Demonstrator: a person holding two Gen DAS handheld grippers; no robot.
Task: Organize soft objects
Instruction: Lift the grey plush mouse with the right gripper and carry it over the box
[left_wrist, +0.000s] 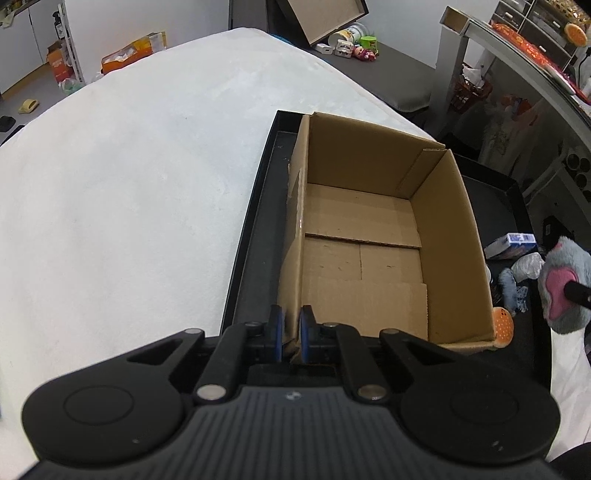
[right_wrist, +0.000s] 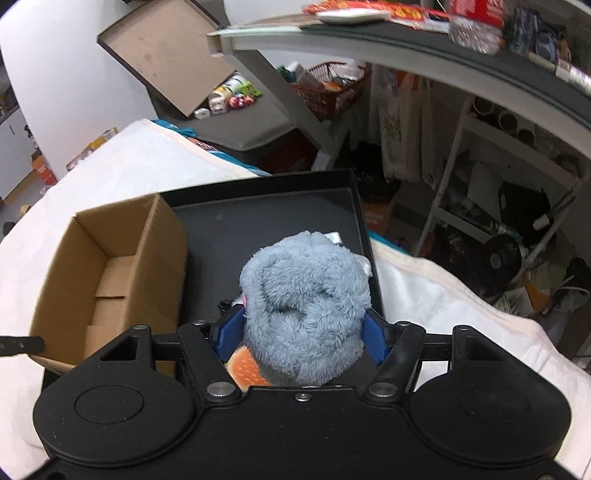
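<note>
An empty cardboard box (left_wrist: 369, 236) stands in a black tray (left_wrist: 255, 229) on a white-covered surface. My left gripper (left_wrist: 291, 332) is shut on the box's near left wall, blue pads pinching the cardboard edge. In the right wrist view my right gripper (right_wrist: 303, 332) is shut on a grey plush toy (right_wrist: 306, 295), lifted above the tray (right_wrist: 266, 229) to the right of the box (right_wrist: 110, 266). The same plush (left_wrist: 561, 288), with a pink patch, shows at the right edge of the left wrist view. An orange plush burger (left_wrist: 504, 325) lies by the box's near right corner.
A blue-white packet (left_wrist: 511, 243), a crumpled white bag (left_wrist: 528, 266) and a small blue-grey plush (left_wrist: 509, 284) lie in the tray right of the box. A grey desk (right_wrist: 406, 40) and cluttered shelves (right_wrist: 498, 206) stand beyond the white cover (left_wrist: 129, 184).
</note>
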